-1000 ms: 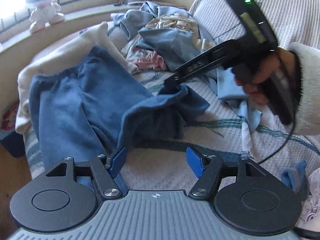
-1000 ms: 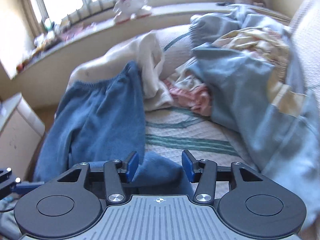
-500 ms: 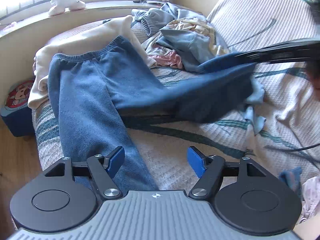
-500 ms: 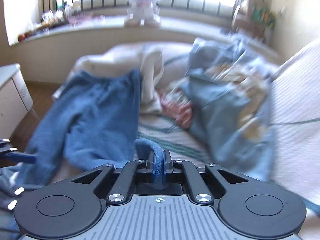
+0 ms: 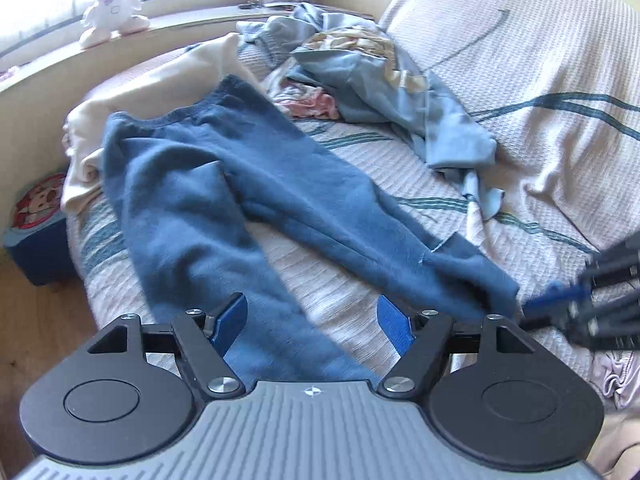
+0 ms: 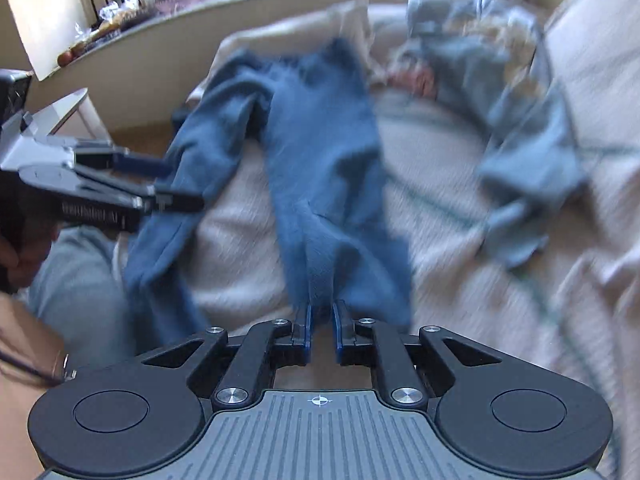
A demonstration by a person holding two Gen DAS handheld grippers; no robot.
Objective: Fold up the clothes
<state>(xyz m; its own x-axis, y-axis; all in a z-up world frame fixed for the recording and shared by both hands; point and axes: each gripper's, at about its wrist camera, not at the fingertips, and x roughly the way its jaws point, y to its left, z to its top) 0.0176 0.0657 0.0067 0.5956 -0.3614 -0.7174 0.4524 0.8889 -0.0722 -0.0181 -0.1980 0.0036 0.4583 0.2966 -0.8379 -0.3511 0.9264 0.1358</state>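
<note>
Right across the middle of the left wrist view, a pair of dark blue fleece trousers [image 5: 224, 184] lies spread on the pale ribbed bedspread with teal stripes [image 5: 400, 152], waistband toward the upper left and the two legs running down toward the lower edge of the frame. The left gripper [image 5: 312, 320] stands with its blue pads wide apart above the nearer leg; the cloth passes beneath them and nothing is pinched. At the right edge of that frame the right gripper [image 5: 560, 304] shows blurred, its tip at the cuff of the other leg.

From the right wrist view, the right gripper [image 6: 322, 326] has its jaws narrow and opening, with the cuff of the trouser leg [image 6: 332, 208] between the pads; whether the pads press it cannot be told through the blur. The left gripper [image 6: 176, 184] reaches in from the left edge over the other leg.

Toward the upper right, a heap of light blue garments [image 5: 380, 80] lies on the bedspread, with a cream garment [image 5: 160, 80] beside the waistband. A white mushroom-capped figurine [image 5: 112, 4] stands on the windowsill at the upper left.
</note>
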